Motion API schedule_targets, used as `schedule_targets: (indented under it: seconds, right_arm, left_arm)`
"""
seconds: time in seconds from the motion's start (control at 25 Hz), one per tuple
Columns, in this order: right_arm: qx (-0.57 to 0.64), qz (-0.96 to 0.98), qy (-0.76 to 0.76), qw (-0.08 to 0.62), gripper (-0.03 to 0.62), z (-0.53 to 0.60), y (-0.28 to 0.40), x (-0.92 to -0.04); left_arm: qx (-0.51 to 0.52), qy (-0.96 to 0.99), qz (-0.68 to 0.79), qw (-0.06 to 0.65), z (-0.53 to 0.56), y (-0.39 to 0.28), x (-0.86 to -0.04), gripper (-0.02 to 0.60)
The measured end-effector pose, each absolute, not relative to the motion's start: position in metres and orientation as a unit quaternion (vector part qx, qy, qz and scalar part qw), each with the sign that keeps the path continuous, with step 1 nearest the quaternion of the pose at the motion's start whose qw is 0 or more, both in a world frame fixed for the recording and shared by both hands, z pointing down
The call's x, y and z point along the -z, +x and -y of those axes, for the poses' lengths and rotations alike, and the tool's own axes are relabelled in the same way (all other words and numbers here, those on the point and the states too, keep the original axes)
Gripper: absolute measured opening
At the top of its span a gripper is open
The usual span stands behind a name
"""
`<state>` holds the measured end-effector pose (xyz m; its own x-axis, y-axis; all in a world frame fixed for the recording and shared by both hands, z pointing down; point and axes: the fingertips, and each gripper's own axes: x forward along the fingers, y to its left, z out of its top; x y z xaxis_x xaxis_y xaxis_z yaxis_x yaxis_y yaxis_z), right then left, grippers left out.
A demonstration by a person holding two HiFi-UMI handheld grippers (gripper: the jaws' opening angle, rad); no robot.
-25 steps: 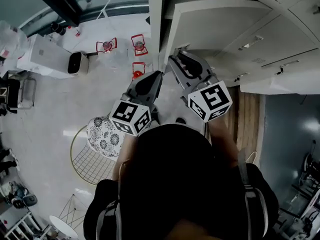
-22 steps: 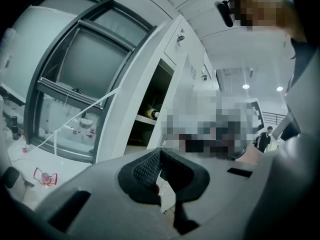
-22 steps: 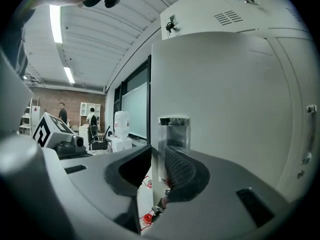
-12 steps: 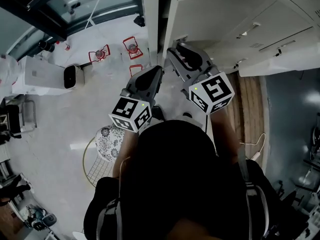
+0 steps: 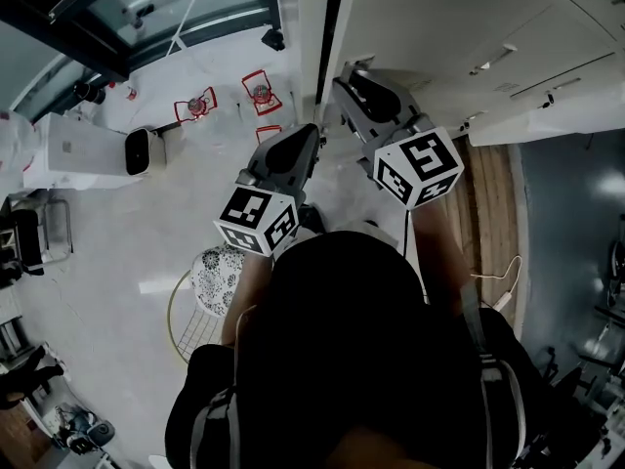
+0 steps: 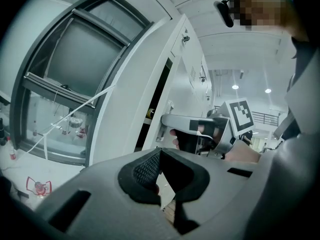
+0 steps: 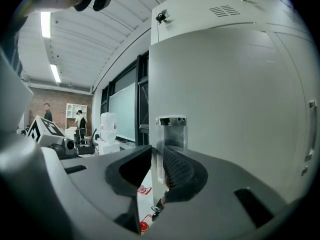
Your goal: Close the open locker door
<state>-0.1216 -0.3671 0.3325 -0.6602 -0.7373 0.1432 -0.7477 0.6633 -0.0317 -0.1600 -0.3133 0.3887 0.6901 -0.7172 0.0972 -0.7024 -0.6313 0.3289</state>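
- Head view, from above: a person's dark-haired head fills the lower centre, and both arms reach up the frame, each holding a gripper with a black-and-white marker cube.
- The white locker door (image 5: 420, 27) fills the upper centre and right. It stands slightly ajar, with a thin dark gap along its left edge.
- The right gripper (image 5: 344, 74) meets that left edge of the door. The left gripper (image 5: 311, 133) sits just below and to the left, apart from the door.
- Only the head view shows the floor: pale tiles on the left with red wire stands (image 5: 262, 91), a white boxy appliance (image 5: 73, 149) and a round patterned stool (image 5: 215, 277). A wooden strip (image 5: 488, 213) runs down the right.
- The right gripper view shows the grip, which the head view does not. A shiny handle (image 7: 170, 131) on the door's edge stands between the jaws of the right gripper (image 7: 159, 155), and they pinch it.
- In this view the locker door (image 7: 225, 109) fills the right half, with vent slots near the top.
- At far left of this view are a large water bottle (image 7: 107, 126) and two distant people.
- Left gripper view: the left gripper (image 6: 159, 156) has its jaws pressed together at the tips, with nothing between them.
- Beyond it, the right gripper (image 6: 167, 120) shows from the side at the edge of the locker door (image 6: 192, 91).
- Only this view looks into the dark opening (image 6: 156, 101) beside the door. A large window (image 6: 75, 59) fills the left.
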Motion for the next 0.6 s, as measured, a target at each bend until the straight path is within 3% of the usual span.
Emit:
schedule_targets:
  seconds: [0.6]
  right_arm:
    - [-0.050, 0.901, 0.427, 0.055, 0.063, 0.392, -0.127, -0.334]
  left_arm:
    - [0.020, 0.903, 0.393, 0.174, 0.330, -0.167, -0.390, 0.018]
